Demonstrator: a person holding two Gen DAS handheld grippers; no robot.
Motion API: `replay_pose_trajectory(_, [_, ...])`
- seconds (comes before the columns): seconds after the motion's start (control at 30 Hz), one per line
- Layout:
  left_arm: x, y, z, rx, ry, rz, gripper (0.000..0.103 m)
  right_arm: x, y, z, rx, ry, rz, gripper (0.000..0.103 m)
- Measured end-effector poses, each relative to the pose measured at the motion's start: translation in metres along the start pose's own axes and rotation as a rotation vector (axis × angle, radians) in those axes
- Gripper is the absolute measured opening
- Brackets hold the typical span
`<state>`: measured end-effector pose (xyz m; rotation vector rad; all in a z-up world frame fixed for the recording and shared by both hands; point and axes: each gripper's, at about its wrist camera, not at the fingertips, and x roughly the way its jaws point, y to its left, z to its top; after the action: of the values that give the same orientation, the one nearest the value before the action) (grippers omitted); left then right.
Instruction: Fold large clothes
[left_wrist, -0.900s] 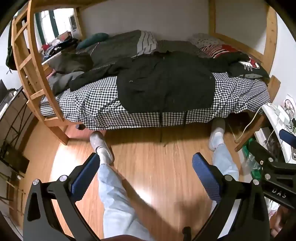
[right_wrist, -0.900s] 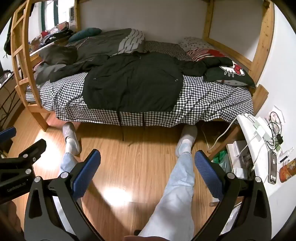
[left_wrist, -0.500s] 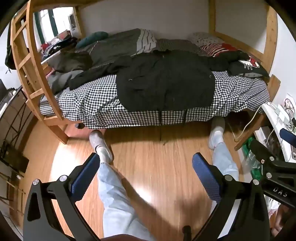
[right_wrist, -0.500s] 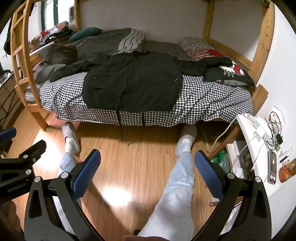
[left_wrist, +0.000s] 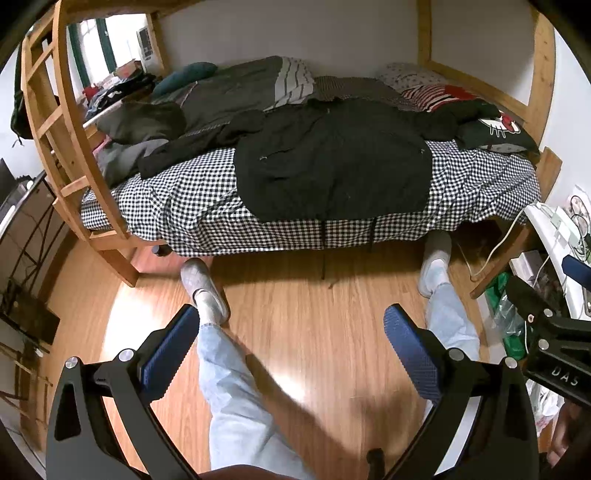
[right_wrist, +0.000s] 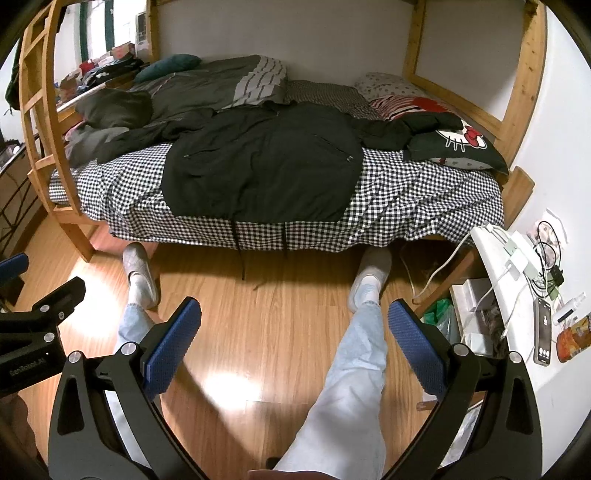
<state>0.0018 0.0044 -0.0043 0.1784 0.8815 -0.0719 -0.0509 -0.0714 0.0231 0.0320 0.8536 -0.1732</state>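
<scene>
Both tongs wide, empty: left gripper (left_wrist: 290, 325), right gripper (right_wrist: 293, 319), over the floor w/ the person's legs (right_wrist: 354, 354) stretched out. Beyond, black jacket (right_wrist: 262, 166) spread flat on the checked bed (right_wrist: 424, 192), hem at near edge. Best bet: pinch sleeves first, fold inward.

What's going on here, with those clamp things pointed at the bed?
A person in light blue jeans holds a two-finger gripper in each hand, aimed down toward the wooden floor in front of the bed. The left gripper and right gripper are both wide open and empty. A large black jacket lies spread flat on the black-and-white checked bedspread, not yet folded or touched.
</scene>
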Motion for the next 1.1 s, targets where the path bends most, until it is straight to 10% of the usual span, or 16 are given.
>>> replay_pose_trajectory(1.1, [0.0026,0.0043,0.0022,-0.006,0.016,0.02,0.098,-0.006,0.0028,0.0008,0.0,-0.003,0.012,0.1])
